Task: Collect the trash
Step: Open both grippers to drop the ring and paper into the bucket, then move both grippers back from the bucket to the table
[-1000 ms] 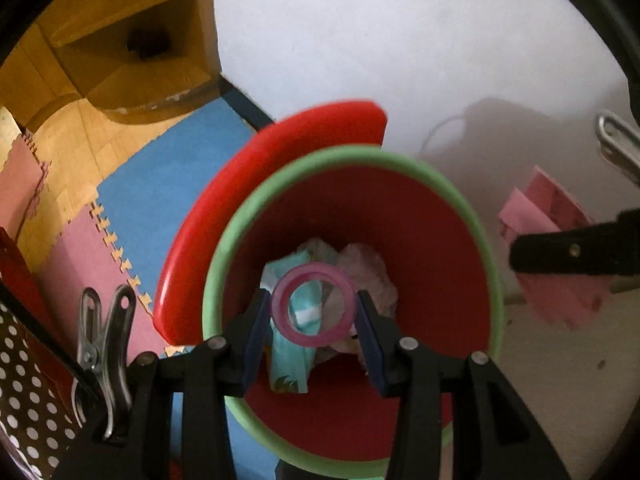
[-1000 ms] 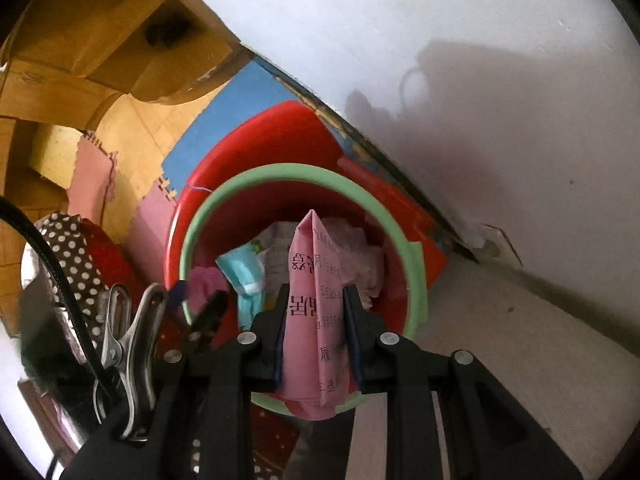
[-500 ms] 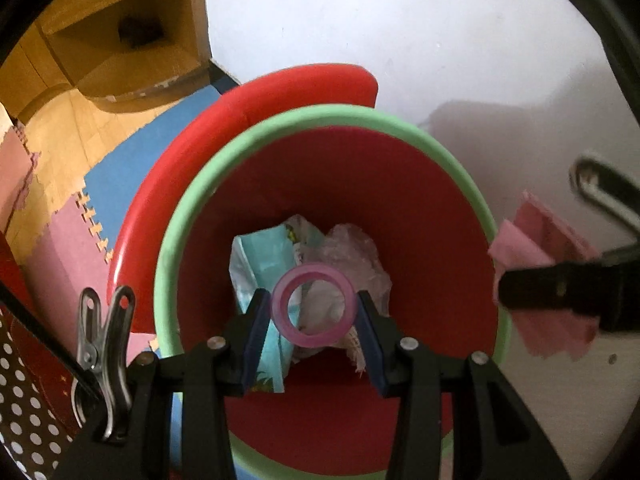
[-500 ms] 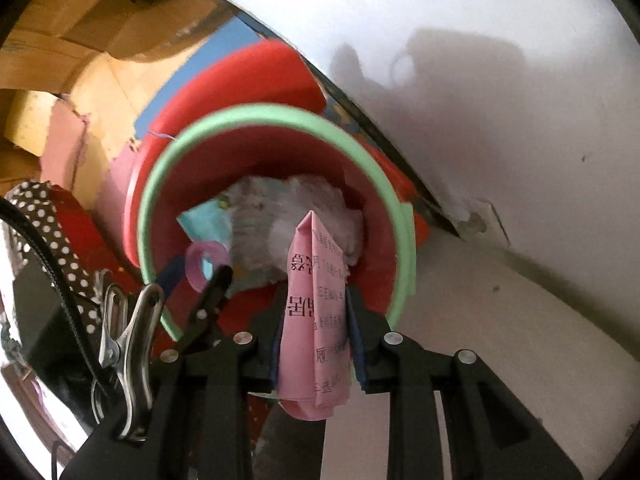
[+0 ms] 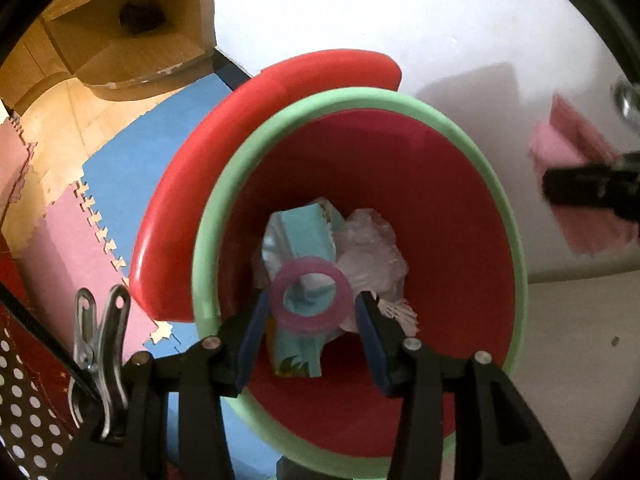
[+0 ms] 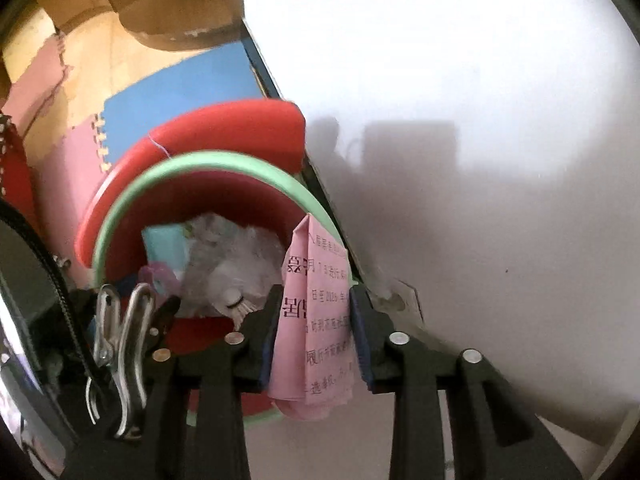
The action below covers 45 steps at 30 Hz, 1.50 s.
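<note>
A red bin with a green rim [image 5: 516, 240] stands open below my left gripper [image 5: 310, 300]. Its jaws are easing apart. A pink ring [image 5: 308, 326] sits tilted between the fingertips with thin gaps at the pads. A teal wrapper [image 5: 304, 228] and crumpled clear plastic [image 5: 372, 248] lie in the bin. My right gripper [image 6: 314, 296] points down beside the green rim [image 6: 120, 208]. Those jaws are opening, and a folded pink paper [image 6: 320, 320] still touches both pads. In the left wrist view the right gripper [image 5: 592, 192] is blurred at the right edge.
The red lid [image 5: 200, 184] stands up behind the bin, against a white wall [image 5: 400, 20]. Blue [image 5: 152, 136] and pink [image 5: 60, 248] foam mats cover a wooden floor at left, with a wooden shelf [image 5: 132, 40] beyond. A polka-dot cloth [image 5: 24, 420] is at lower left.
My left gripper has sunk toward the bin, and the ring now sits tilted. The right gripper has swung and rolled, and the pink paper has spread wider between its jaws.
</note>
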Each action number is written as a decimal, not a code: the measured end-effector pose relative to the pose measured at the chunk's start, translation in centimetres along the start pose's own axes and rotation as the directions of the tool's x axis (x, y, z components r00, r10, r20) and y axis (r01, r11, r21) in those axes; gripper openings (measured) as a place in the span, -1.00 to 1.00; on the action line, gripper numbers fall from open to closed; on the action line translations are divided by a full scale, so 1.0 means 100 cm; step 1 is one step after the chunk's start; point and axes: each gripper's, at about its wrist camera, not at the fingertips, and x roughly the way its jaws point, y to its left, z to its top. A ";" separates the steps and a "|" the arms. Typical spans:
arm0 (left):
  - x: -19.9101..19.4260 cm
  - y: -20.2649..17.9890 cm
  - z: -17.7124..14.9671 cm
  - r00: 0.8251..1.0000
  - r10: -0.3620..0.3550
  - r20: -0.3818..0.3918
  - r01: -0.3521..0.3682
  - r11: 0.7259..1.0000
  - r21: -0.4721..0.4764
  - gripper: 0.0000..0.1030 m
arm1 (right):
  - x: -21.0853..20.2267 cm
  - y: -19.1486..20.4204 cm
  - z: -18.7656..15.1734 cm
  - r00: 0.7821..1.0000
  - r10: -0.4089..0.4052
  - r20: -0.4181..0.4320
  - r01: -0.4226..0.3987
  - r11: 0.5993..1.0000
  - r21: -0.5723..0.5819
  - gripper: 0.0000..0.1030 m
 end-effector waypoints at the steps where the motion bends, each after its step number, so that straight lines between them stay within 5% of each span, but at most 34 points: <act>1: -0.002 0.001 -0.001 1.000 -0.004 0.003 0.004 1.000 -0.004 -0.05 | 0.003 0.000 0.000 1.000 0.010 -0.022 -0.010 1.000 -0.007 -0.24; 5: -0.013 -0.002 -0.001 0.999 -0.028 0.037 0.029 0.999 -0.023 0.37 | -0.004 0.012 -0.003 0.999 -0.053 -0.011 0.052 0.993 -0.110 0.51; 6: -0.015 -0.003 0.000 0.998 -0.032 0.047 0.033 0.999 -0.027 0.45 | -0.010 0.014 -0.003 0.997 -0.073 0.020 0.075 0.989 -0.130 0.57; 14: -0.033 -0.014 0.013 0.996 0.010 0.093 -0.010 1.000 0.000 0.47 | -0.061 -0.020 -0.022 0.976 -0.076 0.206 0.076 0.997 0.011 0.57; 27: -0.060 -0.011 0.032 0.987 0.067 0.146 -0.062 0.997 -0.035 0.47 | -0.066 -0.037 -0.021 0.981 0.056 0.183 -0.084 0.985 0.150 0.57; 38: -0.116 -0.036 0.028 0.972 0.142 0.186 -0.151 0.988 0.035 0.47 | -0.067 -0.026 -0.023 0.969 0.140 0.204 -0.169 0.977 0.128 0.57; 45: -0.187 -0.063 0.028 0.934 0.161 0.320 -0.174 0.985 0.011 0.47 | -0.121 -0.017 -0.021 0.904 0.253 0.344 -0.267 0.964 -0.004 0.56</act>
